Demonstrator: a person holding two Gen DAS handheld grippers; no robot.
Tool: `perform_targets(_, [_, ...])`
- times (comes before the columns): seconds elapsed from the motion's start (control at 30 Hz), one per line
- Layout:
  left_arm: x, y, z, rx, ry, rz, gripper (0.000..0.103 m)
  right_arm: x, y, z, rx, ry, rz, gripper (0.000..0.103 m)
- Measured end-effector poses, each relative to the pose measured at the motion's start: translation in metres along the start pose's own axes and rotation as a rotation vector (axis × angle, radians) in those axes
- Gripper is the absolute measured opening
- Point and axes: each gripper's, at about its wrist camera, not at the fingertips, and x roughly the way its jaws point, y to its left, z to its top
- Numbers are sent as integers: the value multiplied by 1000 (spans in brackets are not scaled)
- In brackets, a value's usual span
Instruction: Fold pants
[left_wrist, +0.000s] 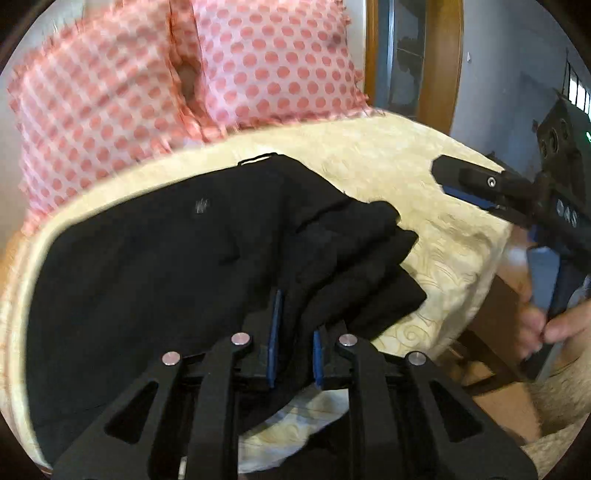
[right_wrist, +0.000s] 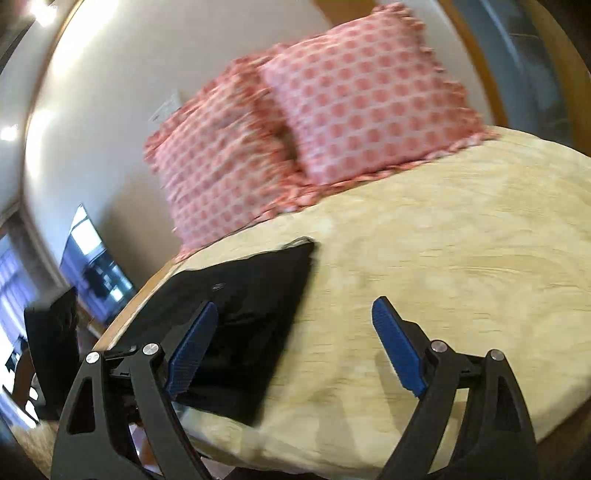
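Observation:
Black pants (left_wrist: 166, 258) lie folded on a cream bedspread (left_wrist: 424, 229). My left gripper (left_wrist: 295, 332) is shut on a bunched edge of the pants near their right side, black cloth pinched between its blue pads. My right gripper (right_wrist: 291, 314) is open and empty, held above the bedspread (right_wrist: 443, 258) with its left finger over the pants (right_wrist: 251, 314). In the left wrist view the right gripper (left_wrist: 465, 184) hangs above the bed's right edge, apart from the pants.
Two pink dotted pillows (left_wrist: 258, 66) lean at the head of the bed, also in the right wrist view (right_wrist: 351, 103). A wooden frame (left_wrist: 454, 55) stands behind. The bed's near edge (right_wrist: 332, 454) drops to the floor.

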Motion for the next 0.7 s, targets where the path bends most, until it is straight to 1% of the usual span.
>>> perform_targets(0.03, [-5, 2, 2, -10, -7, -3, 14, 0, -2, 0, 0, -5, -8, 88])
perform_targets(0.1, [-16, 11, 3, -44, -26, -10, 14, 1, -2, 2, 6, -10, 3, 88])
perform_targets(0.13, [-22, 12, 4, -44, -33, -1, 13, -1, -1, 1, 7, -11, 15, 88])
perform_targets(0.2, [-31, 6, 0, -14, -47, 23, 14, 1, 3, 3, 1, -4, 47, 88])
perform_targets(0.27, [-25, 0, -6, 0, 7, -7, 18, 9, 11, 6, -3, 20, 92, 88])
perform_targets(0.3, [-21, -5, -14, 15, 41, -40, 25, 12, 17, 8, 0, 33, 113, 88])
perform_targets(0.33, [-23, -8, -21, 36, 42, -45, 26, 16, 20, 10, 5, 47, 135, 88])
perform_targets(0.37, [-27, -9, -23, 49, 30, -47, 30, 22, 24, 14, 11, 66, 154, 88])
perform_targets(0.4, [-37, -5, -25, 42, 12, -88, 43, 32, 28, 19, 17, 103, 165, 88])
perform_targets(0.43, [-47, 4, -24, 7, -15, -145, 64, 39, 31, 22, 19, 129, 163, 88])
perform_targets(0.47, [-57, 15, -23, -35, -50, -168, 79, 46, 34, 24, 19, 154, 159, 88])
perform_targets(0.5, [-70, 33, -20, -98, -114, -139, 95, 57, 37, 27, 17, 189, 144, 88])
perform_targets(0.53, [-77, 47, -18, -139, -160, -90, 100, 67, 40, 29, 14, 217, 127, 88])
perform_targets(0.57, [-83, 67, -17, -195, -196, -9, 100, 80, 43, 32, 4, 246, 110, 88])
perform_targets(0.6, [-83, 80, -16, -233, -197, 40, 100, 88, 44, 33, -4, 264, 100, 88])
perform_targets(0.63, [-81, 92, -16, -269, -186, 77, 100, 96, 46, 33, -11, 283, 80, 87])
perform_targets(0.67, [-74, 109, -18, -317, -158, 106, 101, 105, 46, 33, -18, 307, 58, 87])
perform_targets(0.7, [-68, 117, -20, -341, -128, 117, 101, 115, 47, 32, -19, 337, 37, 86])
